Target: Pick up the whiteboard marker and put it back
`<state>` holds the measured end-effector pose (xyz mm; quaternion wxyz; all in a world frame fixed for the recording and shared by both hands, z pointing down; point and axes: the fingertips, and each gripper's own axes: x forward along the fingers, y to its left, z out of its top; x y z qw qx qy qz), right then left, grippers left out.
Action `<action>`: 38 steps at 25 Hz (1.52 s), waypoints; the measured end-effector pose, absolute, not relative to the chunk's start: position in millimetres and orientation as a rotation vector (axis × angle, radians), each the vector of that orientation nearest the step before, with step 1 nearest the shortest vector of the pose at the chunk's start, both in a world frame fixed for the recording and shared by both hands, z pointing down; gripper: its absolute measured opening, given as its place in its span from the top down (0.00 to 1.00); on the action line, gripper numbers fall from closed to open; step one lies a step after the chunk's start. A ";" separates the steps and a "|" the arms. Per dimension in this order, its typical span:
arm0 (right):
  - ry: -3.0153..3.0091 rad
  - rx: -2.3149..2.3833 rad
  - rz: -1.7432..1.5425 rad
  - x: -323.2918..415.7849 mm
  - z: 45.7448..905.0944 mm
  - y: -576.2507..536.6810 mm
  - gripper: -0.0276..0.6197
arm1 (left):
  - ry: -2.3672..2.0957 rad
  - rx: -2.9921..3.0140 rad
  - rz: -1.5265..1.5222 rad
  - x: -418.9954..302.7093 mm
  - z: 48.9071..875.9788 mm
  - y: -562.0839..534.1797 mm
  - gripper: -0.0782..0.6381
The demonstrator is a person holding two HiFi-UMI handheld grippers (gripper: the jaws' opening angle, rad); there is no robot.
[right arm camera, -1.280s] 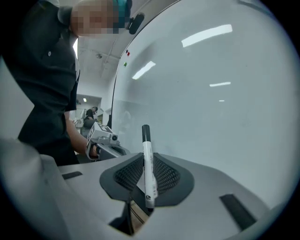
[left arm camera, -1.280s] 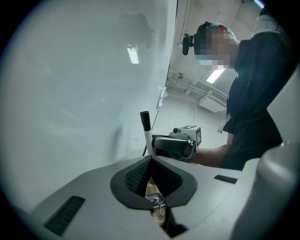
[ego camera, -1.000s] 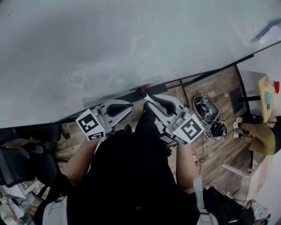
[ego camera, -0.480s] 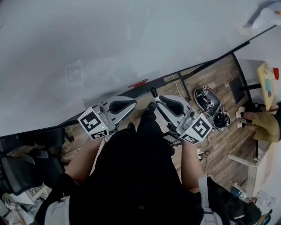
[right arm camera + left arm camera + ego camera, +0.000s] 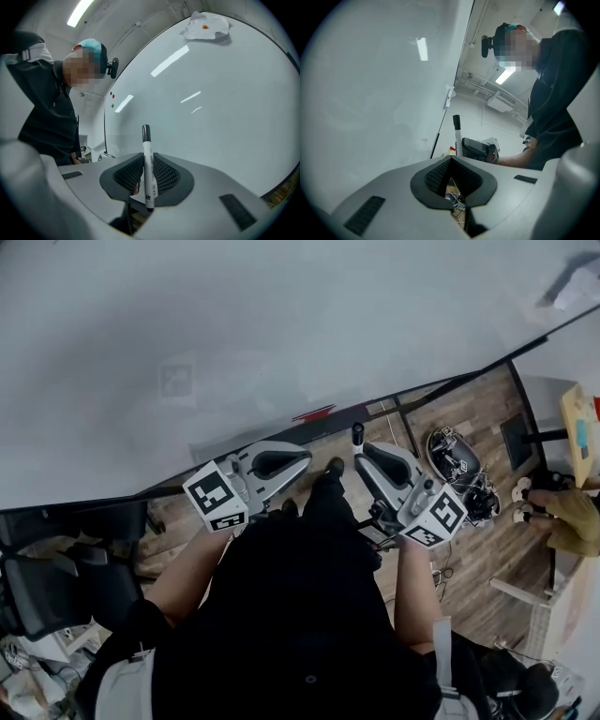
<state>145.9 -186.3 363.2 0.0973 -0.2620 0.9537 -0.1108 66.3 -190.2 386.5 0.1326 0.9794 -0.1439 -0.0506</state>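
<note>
Large white whiteboard [image 5: 281, 324] fills the upper field, its dark lower edge running just ahead of both tools. Below it is the person's black-clad torso [image 5: 300, 615], bare forearms reaching out. Left gripper [image 5: 302, 457], grey shell with black ribbed pads: jaws closed together, nothing between them. Right gripper [image 5: 361, 451], same build, has its jaws clamped on the slim white whiteboard marker with black cap [image 5: 147, 171]. The marker stands upright between the pads, cap end up and near the board; contact with the board cannot be told.
</note>
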 end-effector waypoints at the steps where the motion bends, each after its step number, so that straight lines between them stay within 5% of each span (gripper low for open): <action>1: 2.813 -0.765 -0.344 145.7 363.8 -185.9 0.85 | -0.422 2.841 -0.149 64.6 385.6 -189.9 0.87; 38: 2.747 -0.620 -0.417 147.2 354.8 -190.2 0.85 | -0.580 2.758 -0.204 41.2 401.3 -176.3 0.87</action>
